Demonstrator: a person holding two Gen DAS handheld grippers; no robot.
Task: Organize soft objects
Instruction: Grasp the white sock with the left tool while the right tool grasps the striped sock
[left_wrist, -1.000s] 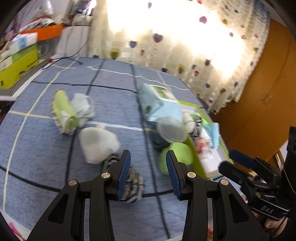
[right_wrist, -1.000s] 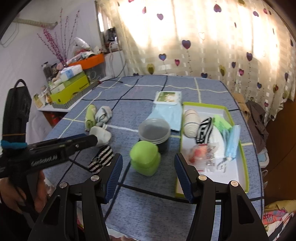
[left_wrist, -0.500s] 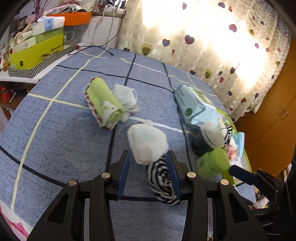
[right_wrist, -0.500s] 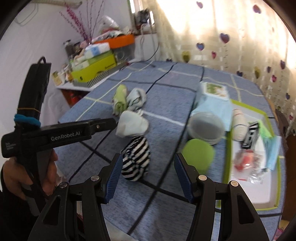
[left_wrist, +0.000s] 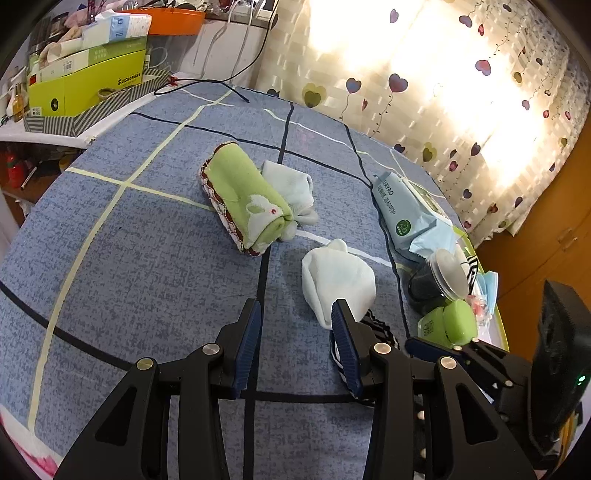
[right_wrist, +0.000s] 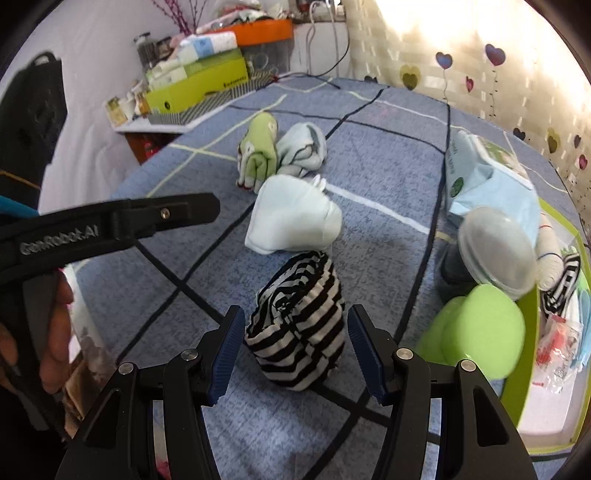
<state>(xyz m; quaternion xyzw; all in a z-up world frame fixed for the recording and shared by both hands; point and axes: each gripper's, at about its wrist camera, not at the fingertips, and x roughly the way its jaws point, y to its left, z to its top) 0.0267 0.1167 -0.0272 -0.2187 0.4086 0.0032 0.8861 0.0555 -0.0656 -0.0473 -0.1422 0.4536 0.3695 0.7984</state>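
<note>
While both tongs tilt downward agape, right tongs (right_wrist: 295, 350) straddle the striped roll (right_wrist: 297, 321) untouched.

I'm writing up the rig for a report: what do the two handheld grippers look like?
Both the left gripper and right gripper are matte black plastic with silver screws and ribbed blue pads. The left one's side reads "GenRobot.AI" in pale letters; the right one's body shows a small green light.

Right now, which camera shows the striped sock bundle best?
The right wrist view: the striped sock bundle sits whole between the open right gripper. In the left wrist view, only a sliver shows behind a finger.
</note>
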